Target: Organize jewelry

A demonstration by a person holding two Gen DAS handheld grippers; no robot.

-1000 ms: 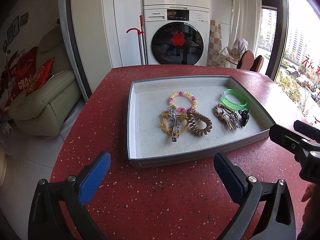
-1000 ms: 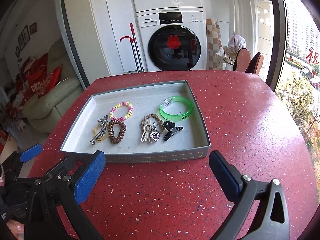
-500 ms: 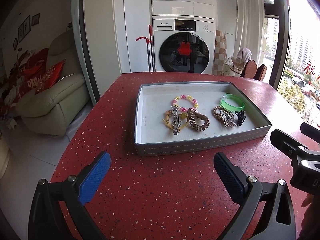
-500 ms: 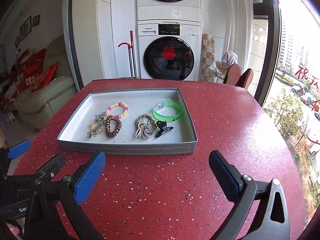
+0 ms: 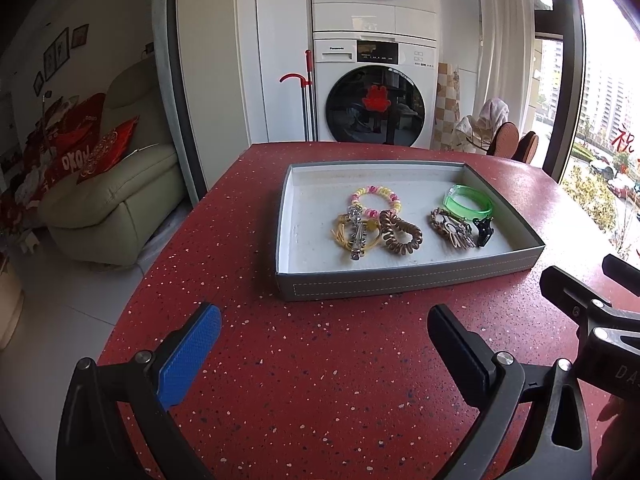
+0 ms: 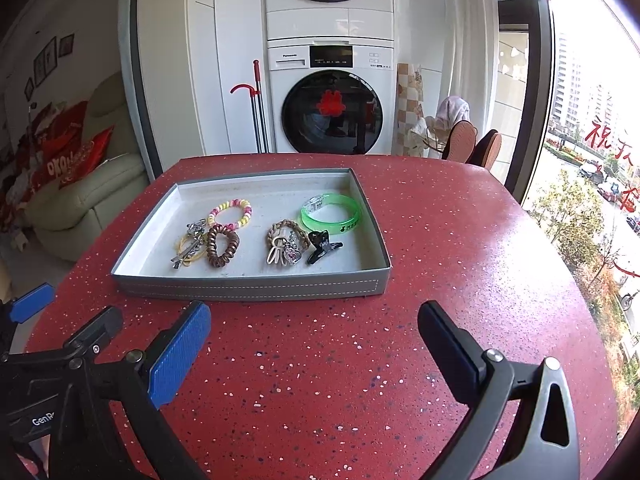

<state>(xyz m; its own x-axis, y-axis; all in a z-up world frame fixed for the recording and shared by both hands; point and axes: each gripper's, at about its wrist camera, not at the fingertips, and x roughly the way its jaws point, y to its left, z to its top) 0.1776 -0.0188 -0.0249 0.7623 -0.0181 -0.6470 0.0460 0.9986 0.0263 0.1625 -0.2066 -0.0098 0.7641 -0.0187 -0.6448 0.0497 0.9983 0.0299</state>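
A red speckled bench point(image 6: 440, 240) is seen carrying a grey tray point(image 6: 248, 286), taken here as landmark. Short of the tray's near wall, the left hand-held gripper point(image 5: 324, 344) and right hand-held gripper point(image 6: 314, 338) are held above the bench, each spread wide with nothing gripped. Inside the tray: a green bangle point(image 6: 331, 213) at the far right; a pink-and-yellow bead bracelet point(image 6: 230, 214) far of centre; a brown coil hair tie point(image 6: 222, 245) beside a yellow band with silver clip point(image 6: 188, 247) at near left; a braided bracelet with charms point(image 6: 286, 242) near centre; a black claw clip point(image 6: 322, 246) just right of it.
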